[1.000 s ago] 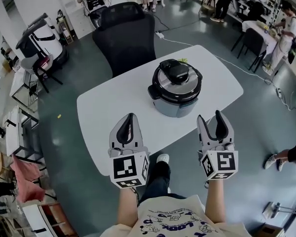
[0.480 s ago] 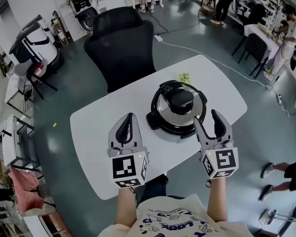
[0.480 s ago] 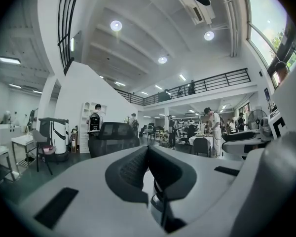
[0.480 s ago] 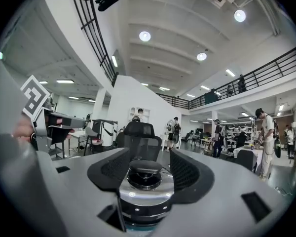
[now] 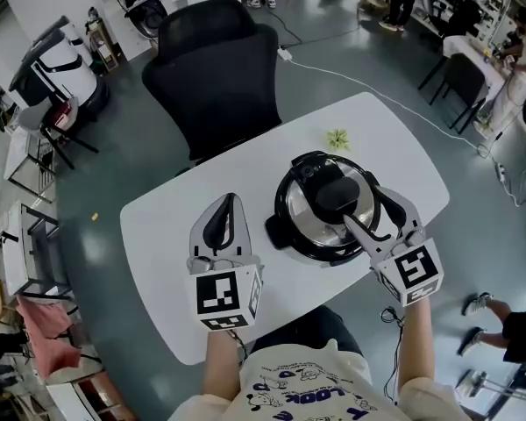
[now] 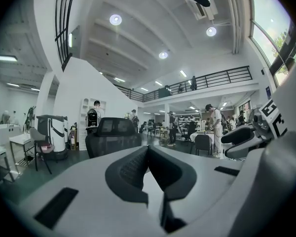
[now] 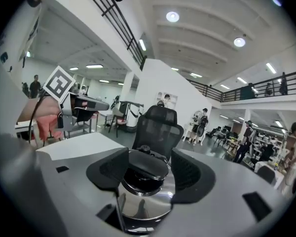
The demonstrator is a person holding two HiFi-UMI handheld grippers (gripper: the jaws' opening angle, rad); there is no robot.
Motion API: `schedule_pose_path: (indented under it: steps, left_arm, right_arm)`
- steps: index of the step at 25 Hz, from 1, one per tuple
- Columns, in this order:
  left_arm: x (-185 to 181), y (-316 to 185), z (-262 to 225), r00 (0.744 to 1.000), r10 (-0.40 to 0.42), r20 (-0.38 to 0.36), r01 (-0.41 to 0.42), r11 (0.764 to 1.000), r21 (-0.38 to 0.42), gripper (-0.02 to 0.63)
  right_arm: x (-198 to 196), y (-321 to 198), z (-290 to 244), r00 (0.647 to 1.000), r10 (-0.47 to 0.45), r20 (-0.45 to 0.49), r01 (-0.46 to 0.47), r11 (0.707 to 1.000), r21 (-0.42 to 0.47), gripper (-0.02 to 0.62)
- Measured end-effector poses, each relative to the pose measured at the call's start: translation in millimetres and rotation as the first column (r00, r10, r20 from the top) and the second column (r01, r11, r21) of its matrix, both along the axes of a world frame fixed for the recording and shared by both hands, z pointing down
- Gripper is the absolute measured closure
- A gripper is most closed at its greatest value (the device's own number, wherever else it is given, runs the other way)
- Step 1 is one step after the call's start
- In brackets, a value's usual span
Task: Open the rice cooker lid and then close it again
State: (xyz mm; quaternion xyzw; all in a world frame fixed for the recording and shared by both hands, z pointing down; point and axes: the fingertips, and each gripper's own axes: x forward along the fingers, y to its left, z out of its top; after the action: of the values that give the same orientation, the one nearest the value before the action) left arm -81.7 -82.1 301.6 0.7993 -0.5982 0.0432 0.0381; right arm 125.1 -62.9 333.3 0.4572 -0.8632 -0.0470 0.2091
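My right gripper sat over the rice cooker, which stood on the white table right of centre, its lid down. The jaws had just been opening and stood wide apart. In the right gripper view, the gripper had the black lid handle between its pads. I could see a gap on either side, so nothing was gripped. The shiny steel of the lid showed below the handle.

My left gripper hung over bare tabletop to the left of the cooker, apart from it. In the left gripper view, the gripper had its jaw tips touching, with nothing between them but the table surface beyond.

A small green thing lay on the table behind the cooker. A black office chair stood at the far side of the table, and a white cable ran across the floor.
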Motion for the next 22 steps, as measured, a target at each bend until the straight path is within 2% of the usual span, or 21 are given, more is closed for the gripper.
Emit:
schedule_pose_path:
  steps: [3, 5, 9, 12, 16, 22]
  left_arm:
    - [-2, -8, 11, 1.0, -0.004, 0.004, 0.004, 1.0, -0.017, 0.592]
    - [-3, -13, 16, 1.0, -0.009, 0.006, 0.009, 1.0, -0.029, 0.592]
    - [-4, -25, 17, 0.999, -0.036, 0.014, 0.037, 0.998, -0.047, 0.592]
    - [-4, -31, 20, 0.998, -0.062, 0.015, 0.063, 0.996, -0.058, 0.592]
    - [-5, -33, 24, 0.996, -0.09, 0.016, 0.09, 0.993, -0.076, 0.592]
    - [-5, -38, 34, 0.992, -0.121, 0.022, 0.123, 0.987, -0.101, 0.592]
  right_arm:
    - [-2, -11, 10, 0.994, -0.089, -0.068, 0.086, 0.995, -0.045, 0.305]
    - [-9, -17, 14, 0.978, -0.177, -0.108, 0.168, 0.982, -0.085, 0.285]
    - [-17, -29, 18, 0.909, -0.353, -0.222, 0.315, 0.93, -0.188, 0.273]
    - [-21, -34, 24, 0.825, -0.485, -0.29, 0.418, 0.869, -0.264, 0.273]
    - [-21, -33, 42, 0.671, -0.634, -0.384, 0.505, 0.77, -0.389, 0.272]
    - [-24, -37, 64, 0.479, -0.758, -0.443, 0.562, 0.652, -0.509, 0.27]
